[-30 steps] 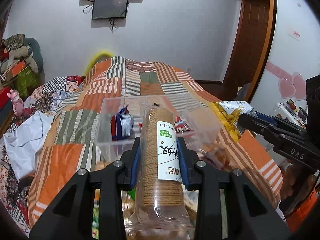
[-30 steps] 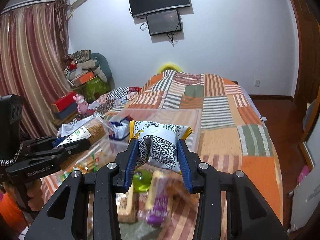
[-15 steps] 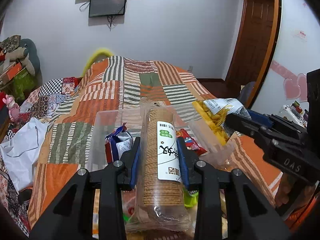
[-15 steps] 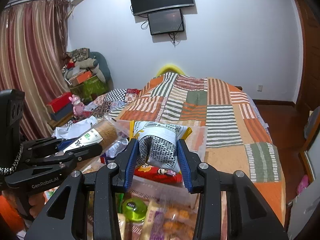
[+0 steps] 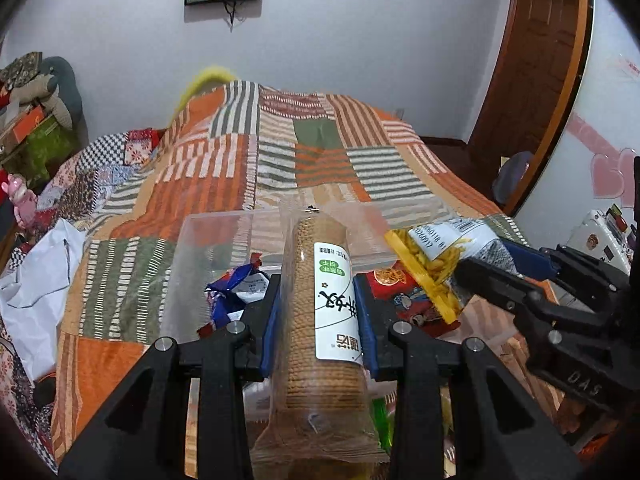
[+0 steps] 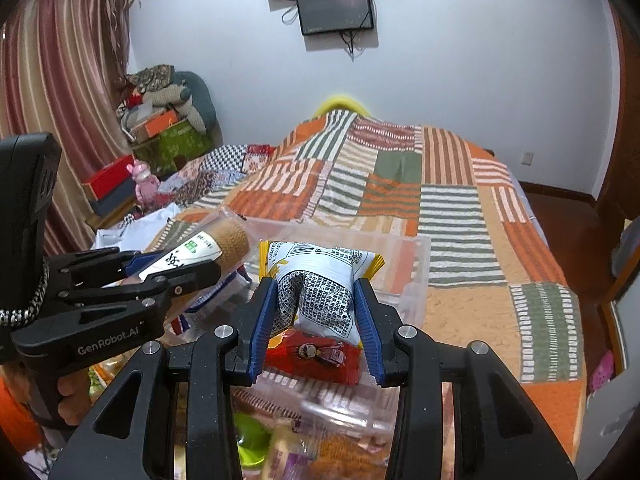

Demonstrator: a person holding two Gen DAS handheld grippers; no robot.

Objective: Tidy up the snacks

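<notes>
My left gripper (image 5: 318,312) is shut on a clear-wrapped roll of brown biscuits (image 5: 320,328) with a white label, held over a clear plastic bin (image 5: 208,236) on the bed. My right gripper (image 6: 316,312) is shut on a white and yellow snack bag (image 6: 320,280), also held over the bin (image 6: 404,264). The right gripper with its bag (image 5: 440,256) shows at right in the left wrist view. The left gripper with the biscuit roll (image 6: 216,246) shows at left in the right wrist view. A blue snack pack (image 5: 236,288) and a red pack (image 6: 316,356) lie in the bin.
The bin sits on a striped orange and green patchwork quilt (image 6: 440,208). More snack packets (image 6: 288,448) lie on the bed below the grippers. A white plastic bag (image 5: 36,276) lies left of the bin. Boxes and a pink toy (image 6: 142,178) stand by the curtain.
Both grippers have moved forward and up with their snacks, so that the bin now lies below them and its contents show. Both grips are unchanged.
</notes>
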